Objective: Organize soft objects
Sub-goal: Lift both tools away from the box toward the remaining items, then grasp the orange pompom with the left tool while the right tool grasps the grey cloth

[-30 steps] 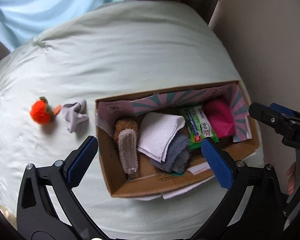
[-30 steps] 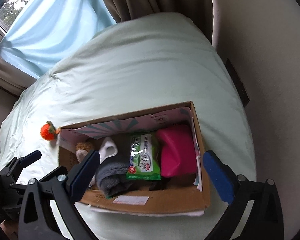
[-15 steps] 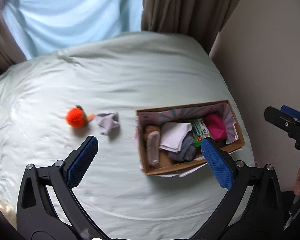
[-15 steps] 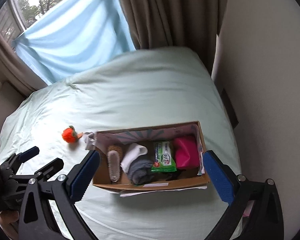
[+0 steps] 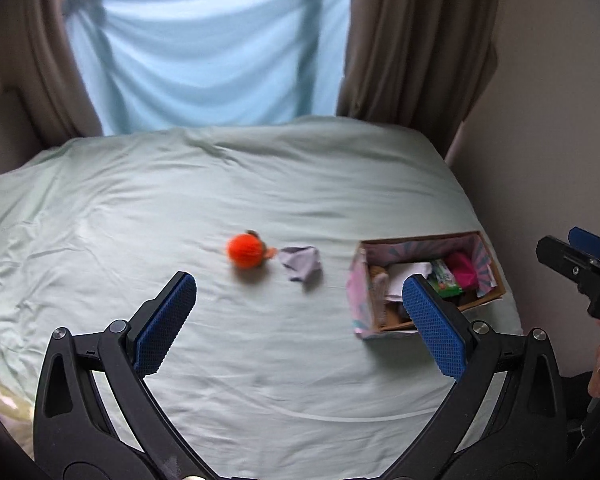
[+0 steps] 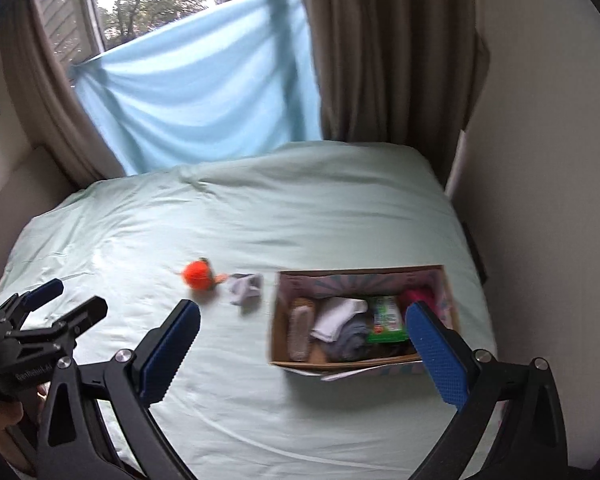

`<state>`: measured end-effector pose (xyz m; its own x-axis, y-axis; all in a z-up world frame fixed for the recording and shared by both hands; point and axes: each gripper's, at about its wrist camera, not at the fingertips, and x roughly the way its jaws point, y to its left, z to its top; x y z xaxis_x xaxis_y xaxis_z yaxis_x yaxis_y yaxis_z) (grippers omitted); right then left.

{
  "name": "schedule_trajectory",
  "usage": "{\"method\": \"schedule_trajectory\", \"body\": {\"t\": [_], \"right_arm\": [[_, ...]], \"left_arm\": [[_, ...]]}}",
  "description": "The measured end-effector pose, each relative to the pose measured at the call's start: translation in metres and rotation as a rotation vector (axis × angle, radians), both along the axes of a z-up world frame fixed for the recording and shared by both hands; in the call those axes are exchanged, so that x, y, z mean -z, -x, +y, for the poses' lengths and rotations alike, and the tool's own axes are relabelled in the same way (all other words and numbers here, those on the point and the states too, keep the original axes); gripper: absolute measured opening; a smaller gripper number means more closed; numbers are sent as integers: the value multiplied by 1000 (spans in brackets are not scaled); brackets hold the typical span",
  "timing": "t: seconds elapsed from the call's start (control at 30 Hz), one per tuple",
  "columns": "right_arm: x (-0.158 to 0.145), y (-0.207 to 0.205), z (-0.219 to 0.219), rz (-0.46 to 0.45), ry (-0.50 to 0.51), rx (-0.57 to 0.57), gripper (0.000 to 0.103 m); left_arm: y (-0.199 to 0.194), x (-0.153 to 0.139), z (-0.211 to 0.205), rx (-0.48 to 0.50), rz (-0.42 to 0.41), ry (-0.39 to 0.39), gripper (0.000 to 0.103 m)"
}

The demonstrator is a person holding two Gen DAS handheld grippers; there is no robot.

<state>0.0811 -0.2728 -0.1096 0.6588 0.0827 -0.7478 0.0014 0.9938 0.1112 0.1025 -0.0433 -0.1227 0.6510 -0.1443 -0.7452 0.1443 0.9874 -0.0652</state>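
Observation:
A cardboard box [image 5: 358, 304] [image 6: 278, 320] sits on the right side of the bed. It holds a white cloth [image 6: 336, 314], grey cloth [image 6: 350, 340], a green wipes pack [image 6: 386, 318], a pink item [image 5: 466, 268] and a brown slipper [image 6: 300, 328]. An orange plush ball [image 5: 244, 251] [image 6: 196, 275] and a small lilac cloth [image 5: 302, 264] [image 6: 244, 286] lie on the sheet left of the box. My left gripper [image 5: 300, 312] is open and empty, high above the bed. My right gripper [image 6: 302, 332] is open and empty, above the box.
The pale green bed sheet [image 5: 220, 184] spreads wide. A wall [image 6: 540, 160] runs along the right. Brown curtains [image 6: 380, 60] and a blue drape [image 6: 204, 96] hang at the head of the bed.
Both grippers have pulled back and up from the box, so the bed, ball and lilac cloth look smaller and farther. Both stay open. Nothing on the bed has moved.

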Motion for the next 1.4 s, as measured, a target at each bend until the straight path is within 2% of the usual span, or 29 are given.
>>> {"method": "schedule_trajectory", "body": {"t": [0.1, 0.3, 0.7, 1.0, 1.2, 1.27, 1.33, 1.4], "right_arm": [[-6, 7, 28, -19, 24, 27, 103], [-8, 12, 69, -56, -4, 63, 103], [21, -17, 133, -34, -40, 127, 103], [80, -63, 156, 6, -103, 165, 102], [142, -101, 159, 7, -85, 178, 102], [168, -113, 156, -5, -72, 181, 99], [196, -126, 153, -6, -68, 181, 89], [226, -139, 147, 4, -59, 188, 84]], "left_arm": [[7, -5, 33, -5, -16, -7, 103], [6, -6, 79, 8, -30, 2, 103], [-40, 41, 126, 126, -20, 16, 103], [-99, 102, 132, 171, -21, 21, 102], [-139, 161, 115, 211, -41, 9, 102], [-153, 189, 107, 222, -55, -4, 101], [-165, 212, 101, 236, -69, -9, 101], [-174, 232, 94, 245, -80, -32, 100]]}}
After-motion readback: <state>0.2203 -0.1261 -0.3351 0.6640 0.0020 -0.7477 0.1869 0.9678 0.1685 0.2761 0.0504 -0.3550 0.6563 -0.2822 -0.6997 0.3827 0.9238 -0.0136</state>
